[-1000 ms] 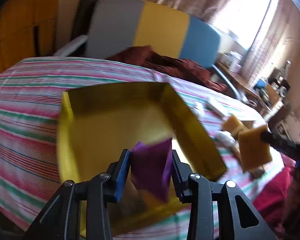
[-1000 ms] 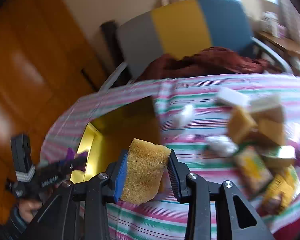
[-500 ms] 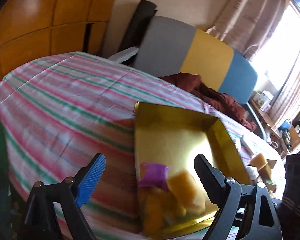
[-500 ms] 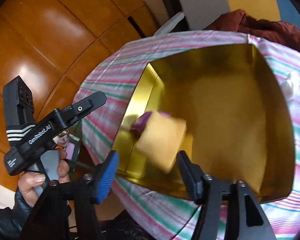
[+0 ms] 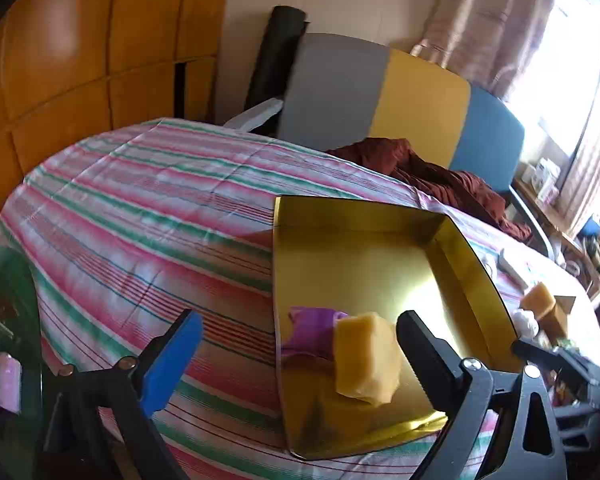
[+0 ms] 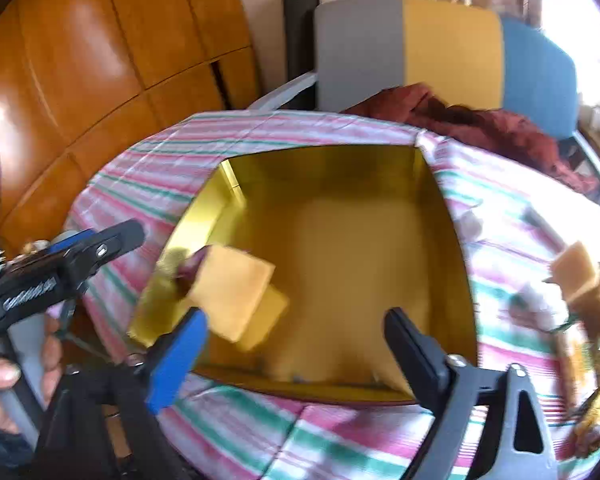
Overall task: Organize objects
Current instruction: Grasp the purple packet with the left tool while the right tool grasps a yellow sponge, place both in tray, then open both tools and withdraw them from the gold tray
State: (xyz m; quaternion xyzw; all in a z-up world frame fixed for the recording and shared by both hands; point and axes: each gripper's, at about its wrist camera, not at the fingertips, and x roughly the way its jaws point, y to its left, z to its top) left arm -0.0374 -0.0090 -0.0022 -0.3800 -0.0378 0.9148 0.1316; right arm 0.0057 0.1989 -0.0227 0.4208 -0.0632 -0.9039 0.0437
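Note:
A gold tray (image 5: 360, 216) (image 6: 216, 200) lies on the striped tablecloth. In it lie a yellow sponge (image 5: 366, 360) (image 6: 232, 296) and a purple packet (image 5: 310, 330), which peeks out behind the sponge in the right wrist view (image 6: 190, 266). My left gripper (image 5: 298, 346) is open and empty, pulled back at the tray's near left corner. It also shows in the right wrist view (image 6: 100, 246). My right gripper (image 6: 296, 338) is open and empty above the tray's near edge.
A pile of sponges and packets (image 6: 584, 296) (image 5: 544, 312) lies on the cloth right of the tray. A grey, yellow and blue chair back (image 5: 380, 92) with a dark red cloth (image 5: 440, 176) stands behind the table. Wooden panels (image 6: 80, 60) are on the left.
Both grippers opened. The left one let the purple packet go into the tray, the right one let the yellow sponge go beside it. Both have drawn back.

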